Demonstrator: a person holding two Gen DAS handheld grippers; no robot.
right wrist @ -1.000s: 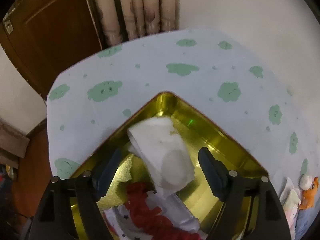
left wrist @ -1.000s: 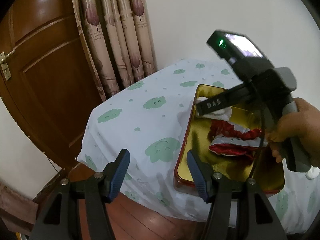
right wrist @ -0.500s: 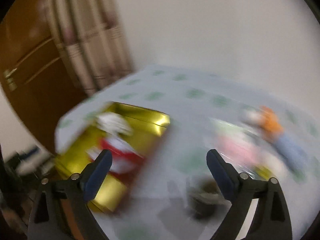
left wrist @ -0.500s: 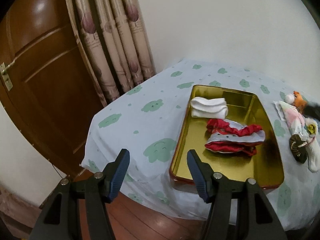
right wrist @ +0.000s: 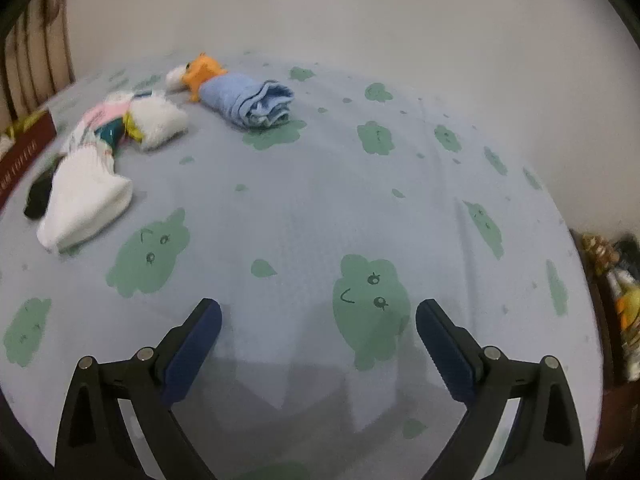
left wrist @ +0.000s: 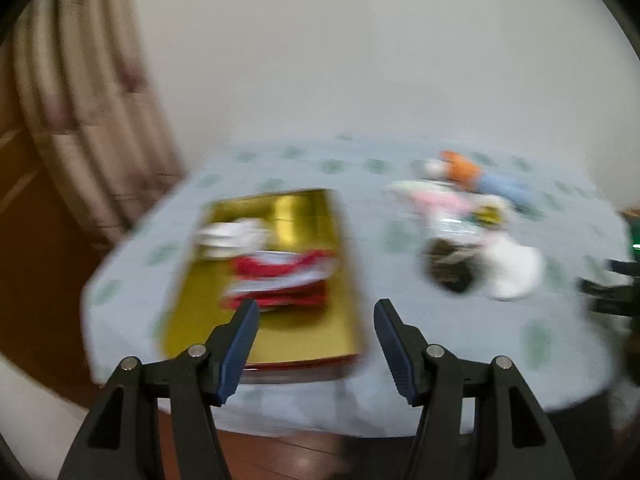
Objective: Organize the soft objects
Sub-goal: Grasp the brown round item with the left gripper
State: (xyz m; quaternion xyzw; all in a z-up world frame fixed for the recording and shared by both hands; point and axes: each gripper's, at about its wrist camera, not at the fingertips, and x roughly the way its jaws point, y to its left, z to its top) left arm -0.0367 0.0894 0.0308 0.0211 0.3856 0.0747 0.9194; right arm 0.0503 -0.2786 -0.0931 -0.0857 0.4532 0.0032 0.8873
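Pale blue cloth printed with green smiling clouds covers the table [right wrist: 320,200], with a plain white wall behind it and a striped curtain at ten o'clock. In the right wrist view the right gripper [right wrist: 319,320] hangs over bare cloth with its blue pads spread wide and nothing between them. The nearest soft things sit up at ten to eleven o'clock: a white sock [right wrist: 86,200] beside a small black item [right wrist: 38,196], a pink and white patterned sock [right wrist: 100,120], a fluffy white piece [right wrist: 160,120], and, at twelve o'clock, a rolled light blue cloth [right wrist: 248,102] with an orange plush toy [right wrist: 204,70] touching its far end. The left gripper [left wrist: 316,328] is also parted and empty, its left pad overlapping the shallow gold metal tray [left wrist: 280,336] in the picture; the view is heavily blurred. Inside that tray lie a folded white sock [left wrist: 228,236] and a red and white cloth bundle [left wrist: 276,276]. The likely next step is fetching another piece from the loose group. Those pieces lie touching or overlapping, so a wide-open grab could pinch two at once, or snag the tablecloth and drag it, shifting the tray. A hurried approach could also land short, since soft fabric flattens and slips out of the pads.
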